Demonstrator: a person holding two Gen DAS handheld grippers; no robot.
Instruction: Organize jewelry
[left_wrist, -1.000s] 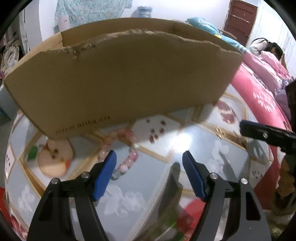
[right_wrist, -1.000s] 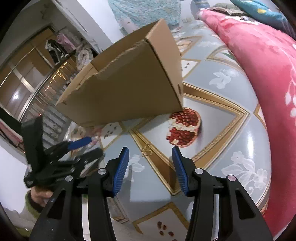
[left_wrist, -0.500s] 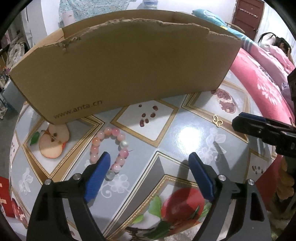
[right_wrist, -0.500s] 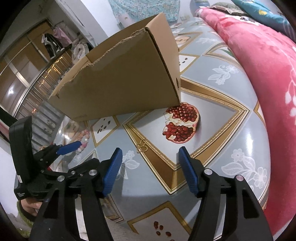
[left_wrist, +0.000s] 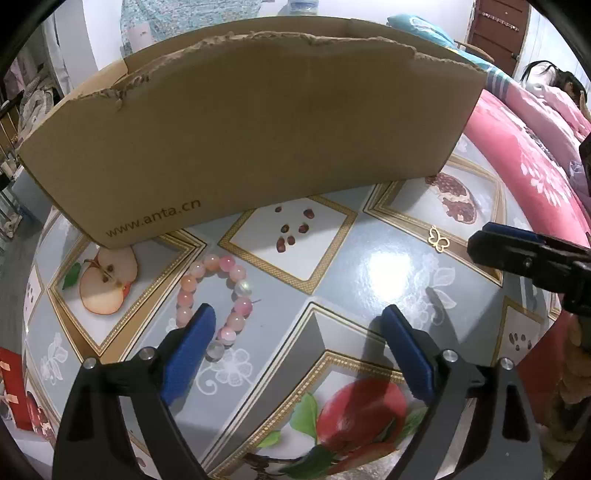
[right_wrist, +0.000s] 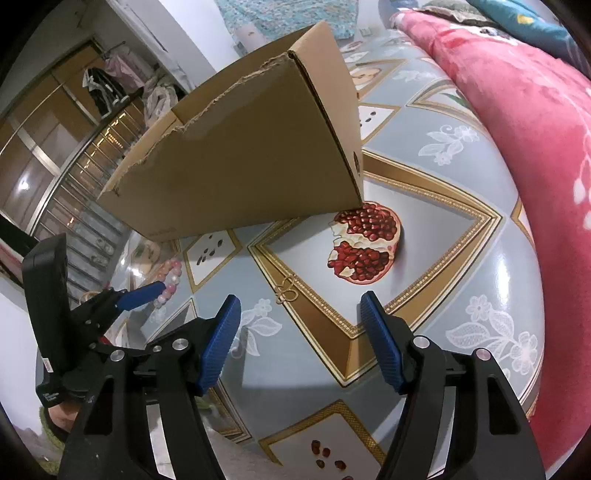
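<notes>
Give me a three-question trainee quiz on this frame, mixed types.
1. True or false: the pink bead bracelet lies inside the cardboard box.
2. Which item lies nearer the right gripper? A) gold butterfly charm B) bracelet
3. Fill in: between the fingers of the left gripper there is ____.

Key: 1 false, it lies on the tablecloth in front of the box. 2 A. 3 nothing; both grippers' jaws are opening, nothing held.

Left gripper (left_wrist: 299, 345): jaws opening, nothing between them
Bracelet (left_wrist: 218, 295): pink beads, near left, partly behind left finger
Butterfly charm (left_wrist: 439, 238): gold, right, near right gripper (left_wrist: 517, 247)
Box (left_wrist: 251, 122): cardboard, far side of table (left_wrist: 369, 266)
</notes>
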